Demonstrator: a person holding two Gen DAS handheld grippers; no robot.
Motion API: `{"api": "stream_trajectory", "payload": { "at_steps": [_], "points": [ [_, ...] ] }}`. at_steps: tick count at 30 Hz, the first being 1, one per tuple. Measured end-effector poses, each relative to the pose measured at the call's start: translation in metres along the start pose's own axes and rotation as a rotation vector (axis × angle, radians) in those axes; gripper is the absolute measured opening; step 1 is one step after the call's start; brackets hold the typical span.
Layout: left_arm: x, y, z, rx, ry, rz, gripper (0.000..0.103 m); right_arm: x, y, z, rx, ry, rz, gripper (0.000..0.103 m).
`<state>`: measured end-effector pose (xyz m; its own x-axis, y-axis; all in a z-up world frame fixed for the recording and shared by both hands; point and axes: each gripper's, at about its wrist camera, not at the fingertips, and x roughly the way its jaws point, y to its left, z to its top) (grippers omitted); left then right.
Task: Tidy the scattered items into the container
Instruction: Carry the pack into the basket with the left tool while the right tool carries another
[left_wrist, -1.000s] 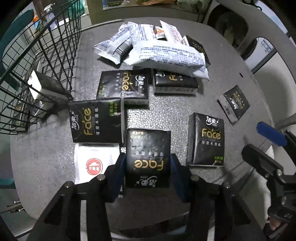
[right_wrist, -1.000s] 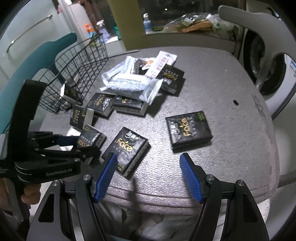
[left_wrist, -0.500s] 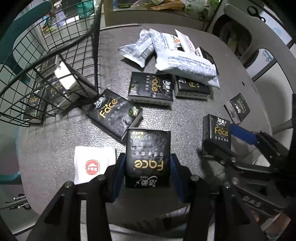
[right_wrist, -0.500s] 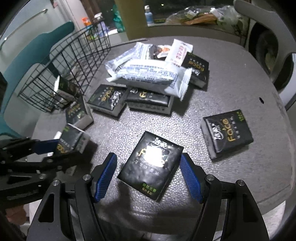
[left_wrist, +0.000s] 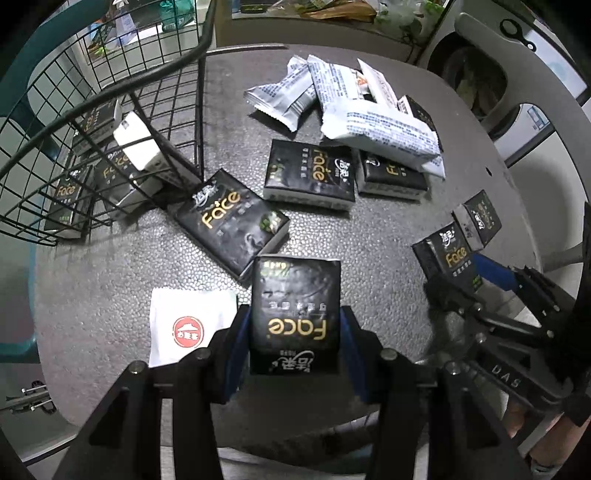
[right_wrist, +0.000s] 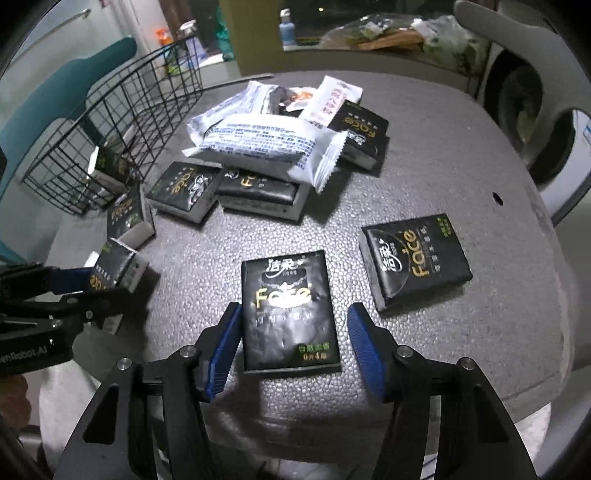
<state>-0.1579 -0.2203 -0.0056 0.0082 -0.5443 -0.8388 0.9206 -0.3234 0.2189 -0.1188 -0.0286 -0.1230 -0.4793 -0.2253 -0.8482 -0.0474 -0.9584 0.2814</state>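
My left gripper (left_wrist: 293, 345) is shut on a black "Face" tissue pack (left_wrist: 294, 314) and holds it above the grey table (left_wrist: 110, 280). It also shows in the right wrist view (right_wrist: 118, 267). The black wire basket (left_wrist: 99, 110) stands at the far left with several black packs inside. My right gripper (right_wrist: 295, 350) is open, its blue pads either side of another black tissue pack (right_wrist: 290, 308) lying flat near the front edge. More black packs (left_wrist: 229, 221) and white snack wrappers (left_wrist: 380, 133) lie scattered in the middle.
A white sachet with a red logo (left_wrist: 188, 325) lies left of my left gripper. Another black pack (right_wrist: 415, 258) lies right of my right gripper. A teal chair (right_wrist: 74, 85) stands behind the basket. A washing machine (right_wrist: 528, 122) is at the far right.
My left gripper has lifted its pack and swung toward the basket. My right gripper has moved in over the flat black pack, which now sits between its open pads.
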Motion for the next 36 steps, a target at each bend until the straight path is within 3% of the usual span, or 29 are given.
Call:
{"api": "stream_trajectory", "payload": {
  "at_steps": [2, 11, 21, 25, 29, 33, 36],
  "points": [
    [0.004, -0.002, 0.003, -0.002, 0.002, 0.006, 0.052, 0.000, 0.004, 0.001, -0.026, -0.003, 0.004, 0.047],
    [-0.002, -0.002, 0.000, -0.012, 0.006, 0.017, 0.052, -0.011, 0.006, 0.004, -0.028, -0.030, 0.027, 0.047],
    [-0.051, -0.005, 0.000, 0.000, -0.064, -0.001, 0.052, -0.056, 0.023, 0.023, -0.068, -0.130, 0.113, 0.047],
    [-0.088, -0.008, 0.022, -0.005, -0.151, -0.027, 0.052, -0.094, 0.045, 0.050, -0.106, -0.233, 0.161, 0.047],
    [-0.133, 0.013, 0.041, -0.036, -0.255, -0.002, 0.052, -0.111, 0.080, 0.082, -0.171, -0.292, 0.213, 0.047],
    [-0.155, 0.046, 0.067, -0.087, -0.311, 0.071, 0.052, -0.099, 0.127, 0.109, -0.240, -0.290, 0.260, 0.047],
    [-0.152, 0.077, 0.081, -0.131, -0.293, 0.112, 0.052, -0.081, 0.156, 0.122, -0.282, -0.257, 0.263, 0.047]
  ]
}}
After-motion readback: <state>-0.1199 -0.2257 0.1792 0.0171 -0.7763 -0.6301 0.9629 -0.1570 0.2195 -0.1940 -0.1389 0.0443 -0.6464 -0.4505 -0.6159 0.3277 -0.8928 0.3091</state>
